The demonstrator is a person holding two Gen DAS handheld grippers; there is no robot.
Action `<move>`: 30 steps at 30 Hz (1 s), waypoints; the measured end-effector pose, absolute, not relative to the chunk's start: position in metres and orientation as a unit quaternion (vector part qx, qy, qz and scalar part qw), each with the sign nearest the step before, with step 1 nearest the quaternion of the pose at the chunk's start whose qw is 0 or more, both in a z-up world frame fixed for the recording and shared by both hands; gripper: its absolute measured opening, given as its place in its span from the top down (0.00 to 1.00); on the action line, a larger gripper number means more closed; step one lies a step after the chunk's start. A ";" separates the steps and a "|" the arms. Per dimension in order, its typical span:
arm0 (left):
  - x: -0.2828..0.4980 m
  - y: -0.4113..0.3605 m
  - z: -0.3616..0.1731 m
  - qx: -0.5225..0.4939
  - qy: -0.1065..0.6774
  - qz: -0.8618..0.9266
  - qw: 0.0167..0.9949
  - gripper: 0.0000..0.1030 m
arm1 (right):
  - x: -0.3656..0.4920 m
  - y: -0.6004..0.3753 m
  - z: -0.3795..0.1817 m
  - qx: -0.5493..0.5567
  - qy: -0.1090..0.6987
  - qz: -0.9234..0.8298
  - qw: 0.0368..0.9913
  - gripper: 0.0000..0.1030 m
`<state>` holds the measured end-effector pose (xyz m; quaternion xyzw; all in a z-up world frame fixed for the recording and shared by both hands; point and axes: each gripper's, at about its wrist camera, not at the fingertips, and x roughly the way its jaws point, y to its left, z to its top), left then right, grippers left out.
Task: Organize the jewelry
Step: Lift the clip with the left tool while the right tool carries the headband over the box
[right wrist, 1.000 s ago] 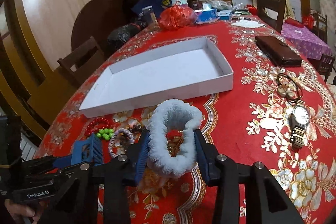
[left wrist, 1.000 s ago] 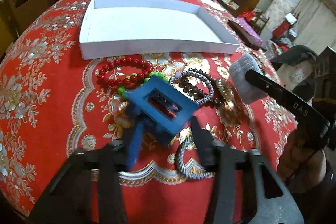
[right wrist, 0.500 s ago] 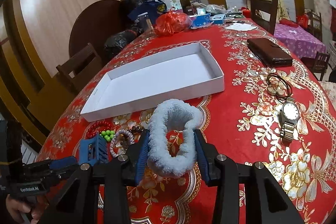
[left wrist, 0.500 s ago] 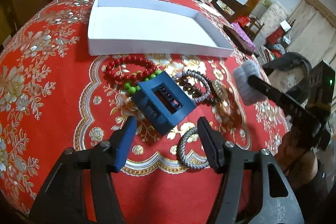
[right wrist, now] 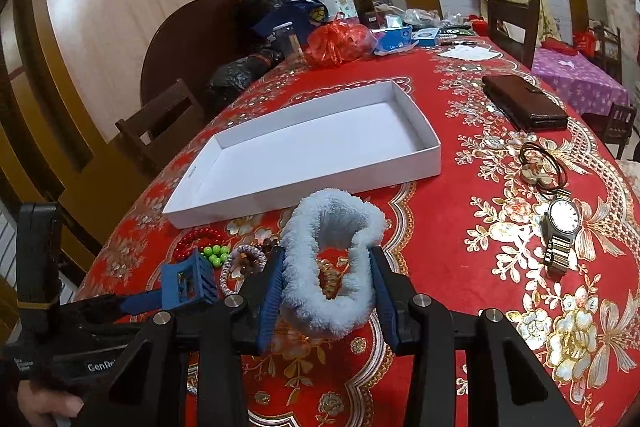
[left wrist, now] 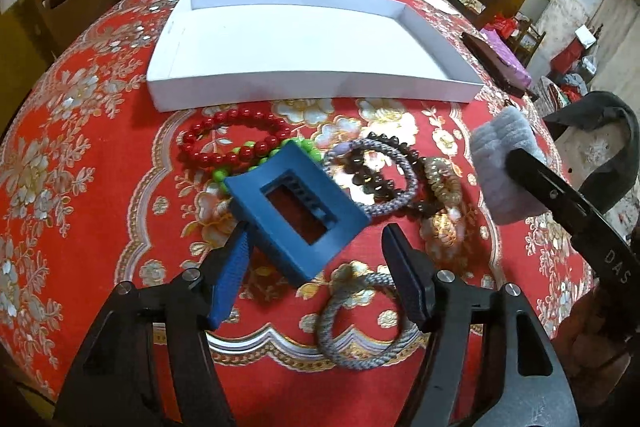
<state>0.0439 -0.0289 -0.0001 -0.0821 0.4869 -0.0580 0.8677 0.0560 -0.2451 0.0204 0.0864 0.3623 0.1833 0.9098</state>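
My right gripper (right wrist: 326, 267) is shut on a fluffy light-blue scrunchie (right wrist: 332, 267) and holds it above the table, short of the white tray (right wrist: 312, 183); the scrunchie also shows in the left wrist view (left wrist: 500, 167). My left gripper (left wrist: 316, 247) is open, its fingers on either side of a blue rectangular hair claw (left wrist: 296, 211) that lies on the red cloth. Beyond the claw lie a red bead bracelet (left wrist: 236, 139), green beads (left wrist: 304, 147), a grey braided band (left wrist: 376, 179) and dark beads (left wrist: 372, 183). A grey rope ring (left wrist: 360, 323) lies under the right finger.
The white tray (left wrist: 304, 39) has nothing in it. A wristwatch (right wrist: 562, 227), a dark cord with a pendant (right wrist: 540, 167) and a brown wallet (right wrist: 524, 103) lie to the right. Bags, a bottle and boxes crowd the table's far end (right wrist: 348, 39). Wooden chairs stand around.
My left gripper has opened and let go of the blue hair claw, which now lies on the cloth. The right gripper has lifted the scrunchie slightly and kept hold.
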 end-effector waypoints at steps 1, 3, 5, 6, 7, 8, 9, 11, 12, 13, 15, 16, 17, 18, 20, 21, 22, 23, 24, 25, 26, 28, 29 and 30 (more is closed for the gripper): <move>0.046 -0.029 0.000 -0.082 0.486 -0.052 0.868 0.36 | 0.056 -0.245 0.020 0.086 0.362 0.184 0.910 0.61; 0.052 -0.029 -0.002 -0.087 0.486 -0.034 0.869 0.36 | 0.056 -0.244 0.021 0.086 0.362 0.186 0.909 0.61; 0.059 -0.029 -0.004 -0.089 0.487 -0.020 0.869 0.35 | 0.055 -0.244 0.020 0.085 0.362 0.187 0.909 0.61; 0.062 -0.029 -0.003 -0.090 0.485 -0.017 0.870 0.35 | 0.055 -0.244 0.020 0.085 0.362 0.187 0.909 0.61; 0.062 -0.028 -0.003 -0.091 0.484 -0.017 0.870 0.35 | 0.055 -0.244 0.020 0.085 0.363 0.186 0.909 0.61; 0.060 -0.026 -0.003 -0.093 0.479 -0.020 0.873 0.36 | 0.055 -0.244 0.020 0.086 0.363 0.186 0.909 0.61; 0.057 -0.023 -0.003 -0.093 0.475 -0.020 0.875 0.38 | 0.055 -0.245 0.020 0.086 0.362 0.186 0.909 0.61; 0.052 -0.017 -0.002 -0.096 0.466 -0.026 0.879 0.43 | 0.055 -0.245 0.020 0.086 0.362 0.186 0.909 0.61; 0.050 -0.012 -0.002 -0.101 0.465 -0.031 0.879 0.43 | 0.055 -0.245 0.020 0.086 0.362 0.186 0.909 0.61; 0.047 -0.006 -0.002 -0.109 0.465 -0.037 0.878 0.43 | 0.055 -0.245 0.020 0.086 0.363 0.186 0.909 0.61; 0.040 0.004 0.000 -0.121 0.460 -0.053 0.878 0.43 | 0.055 -0.245 0.021 0.085 0.362 0.186 0.909 0.61; 0.036 0.009 0.002 -0.125 0.456 -0.060 0.879 0.43 | 0.054 -0.245 0.021 0.085 0.360 0.184 0.911 0.61; 0.031 0.013 0.005 -0.128 0.450 -0.069 0.881 0.43 | 0.054 -0.246 0.022 0.085 0.357 0.182 0.912 0.61; 0.026 0.017 0.010 -0.126 0.444 -0.077 0.884 0.43 | 0.053 -0.247 0.023 0.089 0.354 0.183 0.913 0.61; 0.015 0.023 0.018 -0.117 0.428 -0.084 0.892 0.43 | 0.053 -0.249 0.025 0.093 0.352 0.182 0.914 0.61; 0.012 0.025 0.023 -0.111 0.419 -0.087 0.897 0.43 | 0.053 -0.249 0.025 0.094 0.351 0.181 0.914 0.61; 0.009 0.026 0.026 -0.107 0.413 -0.089 0.900 0.43 | 0.054 -0.249 0.025 0.095 0.352 0.182 0.913 0.61; 0.007 0.027 0.029 -0.102 0.408 -0.090 0.903 0.43 | 0.054 -0.248 0.024 0.094 0.354 0.182 0.913 0.61; 0.005 0.028 0.031 -0.095 0.402 -0.089 0.906 0.43 | 0.055 -0.247 0.024 0.092 0.356 0.180 0.912 0.61; 0.005 0.028 0.032 -0.091 0.400 -0.090 0.907 0.43 | 0.055 -0.246 0.025 0.090 0.357 0.180 0.912 0.61; 0.007 0.027 0.032 -0.090 0.403 -0.093 0.906 0.43 | 0.055 -0.245 0.025 0.089 0.358 0.179 0.912 0.61; 0.011 0.026 0.031 -0.091 0.407 -0.095 0.904 0.43 | 0.055 -0.242 0.028 0.085 0.357 0.177 0.913 0.61; 0.012 0.026 0.031 -0.090 0.407 -0.096 0.904 0.43 | 0.055 -0.241 0.030 0.084 0.357 0.174 0.914 0.61; 0.013 0.025 0.032 -0.087 0.406 -0.096 0.905 0.43 | 0.056 -0.241 0.031 0.086 0.358 0.171 0.914 0.61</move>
